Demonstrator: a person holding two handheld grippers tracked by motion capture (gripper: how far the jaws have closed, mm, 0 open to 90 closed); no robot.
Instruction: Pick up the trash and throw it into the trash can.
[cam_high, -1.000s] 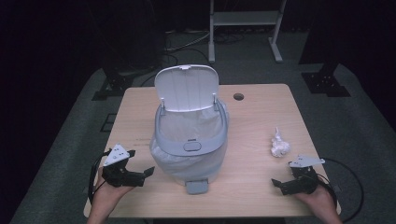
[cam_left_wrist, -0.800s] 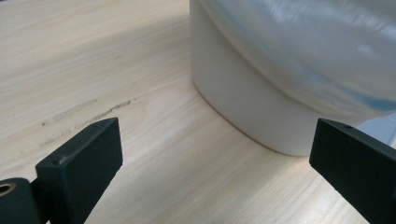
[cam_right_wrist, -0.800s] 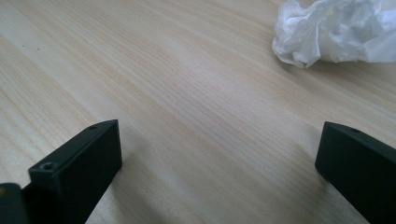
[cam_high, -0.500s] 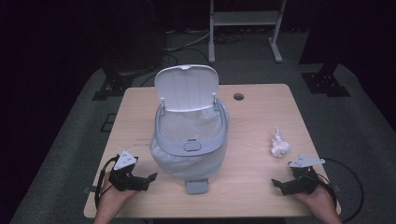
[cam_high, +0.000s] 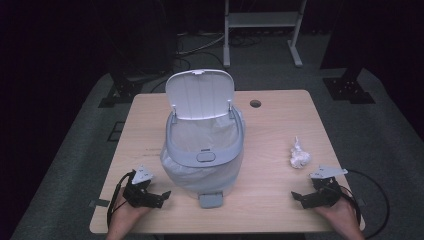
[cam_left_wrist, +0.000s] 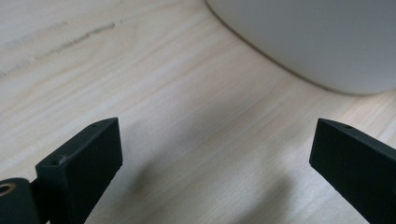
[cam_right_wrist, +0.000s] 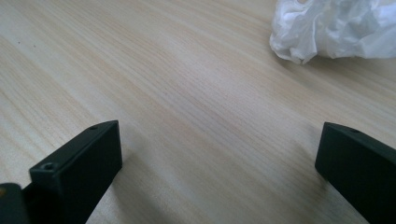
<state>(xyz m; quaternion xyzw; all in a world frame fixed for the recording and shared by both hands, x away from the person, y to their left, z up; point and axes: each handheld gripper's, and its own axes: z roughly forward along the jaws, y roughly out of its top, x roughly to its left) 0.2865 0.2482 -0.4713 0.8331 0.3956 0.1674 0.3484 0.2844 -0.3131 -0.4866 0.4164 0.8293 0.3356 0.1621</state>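
A grey-white pedal bin (cam_high: 203, 150) stands in the middle of the wooden table (cam_high: 280, 125) with its lid (cam_high: 200, 93) swung up and a white liner inside. A crumpled white tissue (cam_high: 299, 156) lies to the bin's right; the right gripper view has the tissue (cam_right_wrist: 336, 29) at its upper right. My left gripper (cam_high: 159, 196) rests open near the front left edge, beside the bin's base (cam_left_wrist: 317, 42). My right gripper (cam_high: 299, 199) lies open near the front right edge, just short of the tissue. Nothing sits between either pair of jaws.
The bin's foot pedal (cam_high: 210, 200) sticks out toward the front edge between my two hands. A cable hole (cam_high: 255, 103) sits at the table's back right. Beyond the table are dark floor, stand feet and a white metal frame (cam_high: 262, 20).
My left gripper has slid back toward the front edge of the table and a little to the right. The right gripper, bin and tissue have stayed put.
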